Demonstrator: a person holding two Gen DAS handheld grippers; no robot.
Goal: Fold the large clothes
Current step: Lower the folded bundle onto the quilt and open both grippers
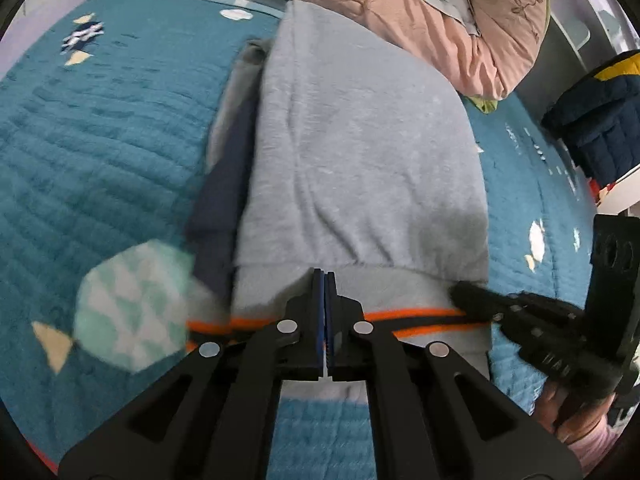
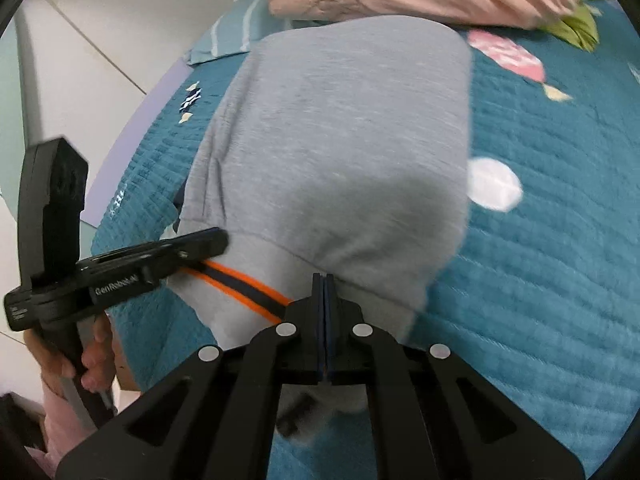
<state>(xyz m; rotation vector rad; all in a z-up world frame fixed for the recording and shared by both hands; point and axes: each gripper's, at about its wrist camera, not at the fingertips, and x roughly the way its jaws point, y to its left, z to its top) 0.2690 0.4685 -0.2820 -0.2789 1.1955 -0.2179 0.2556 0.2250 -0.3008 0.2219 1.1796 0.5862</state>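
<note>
A pale grey garment [image 1: 360,152], trimmed with an orange-and-navy striped band [image 2: 244,286], is lying across a teal quilted bedspread [image 1: 100,140] patterned with white, cream and mint shapes; a pink pillow [image 1: 420,12] is showing behind.

White lettering "GenRobot.AI" readable along the side of the left gripper [image 2: 216,242], seen from the right wrist camera, over the bed's edge. Smaller white print further back on the same black body, too tiny and blurred to make out. In the left wrist view, faint embossed letters on the right gripper [image 1: 460,292], not legible. Pale embroidered marks on the teal bedspread [image 1: 100,152] near the far corner, shapes only, not readable as words.
</note>
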